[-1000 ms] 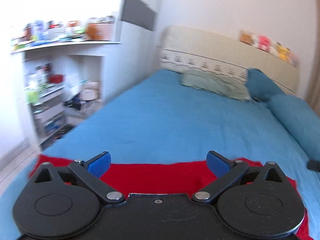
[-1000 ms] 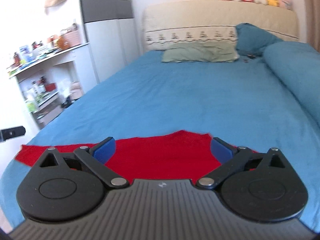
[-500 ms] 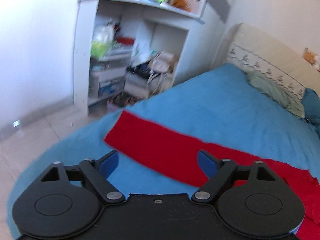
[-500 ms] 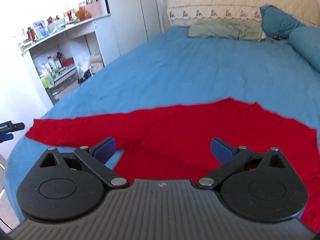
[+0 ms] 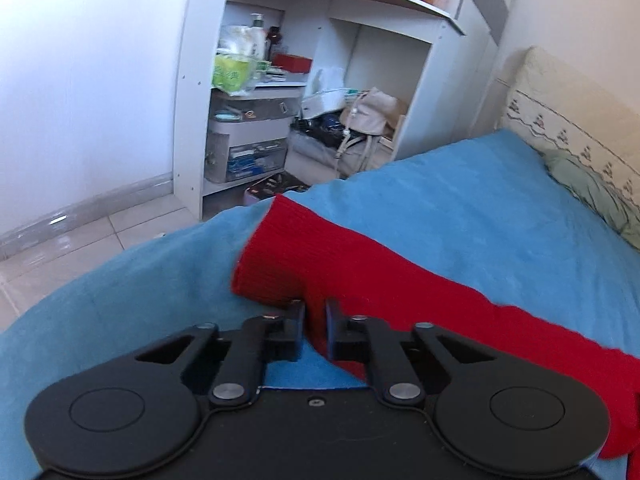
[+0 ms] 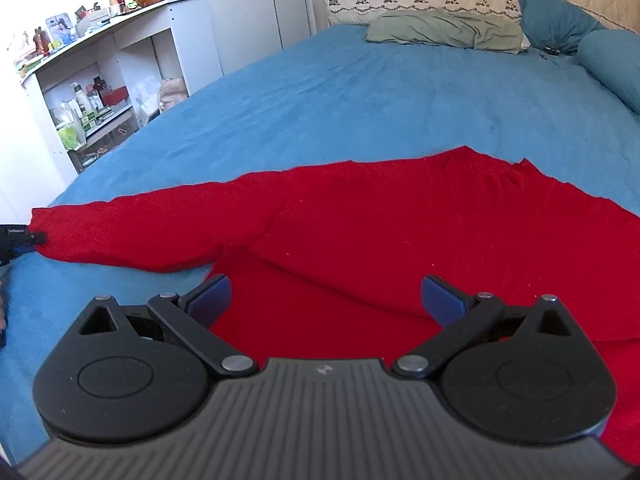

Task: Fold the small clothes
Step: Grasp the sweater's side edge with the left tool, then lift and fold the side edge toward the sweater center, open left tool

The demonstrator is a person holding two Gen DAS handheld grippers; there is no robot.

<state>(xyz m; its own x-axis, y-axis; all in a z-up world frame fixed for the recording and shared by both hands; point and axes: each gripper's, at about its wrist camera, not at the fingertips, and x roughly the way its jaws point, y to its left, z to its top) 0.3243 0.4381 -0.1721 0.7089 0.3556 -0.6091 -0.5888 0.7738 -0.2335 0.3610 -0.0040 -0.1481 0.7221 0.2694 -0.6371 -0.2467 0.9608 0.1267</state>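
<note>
A red long-sleeved sweater [image 6: 400,232] lies spread on the blue bed [image 6: 360,100], one sleeve stretched out to the left. In the left wrist view my left gripper [image 5: 315,312] is closing on that sleeve [image 5: 304,256] just behind the cuff, with a pinch of red fabric between its jaws. The same gripper shows at the far left edge of the right wrist view [image 6: 16,240], at the sleeve's end. My right gripper [image 6: 326,292] hovers open low over the sweater's body, nothing between its blue pads [image 6: 212,294].
A white shelf unit [image 5: 280,80] crowded with bottles, boxes and a bag stands beside the bed's left side, with tiled floor [image 5: 60,248] below. A green pillow [image 6: 444,30] and blue pillows [image 6: 556,16] lie by the headboard.
My left gripper swung left and down to the sleeve's cuff end and went from wide open to closed on it. My right gripper sank lower over the sweater, still open.
</note>
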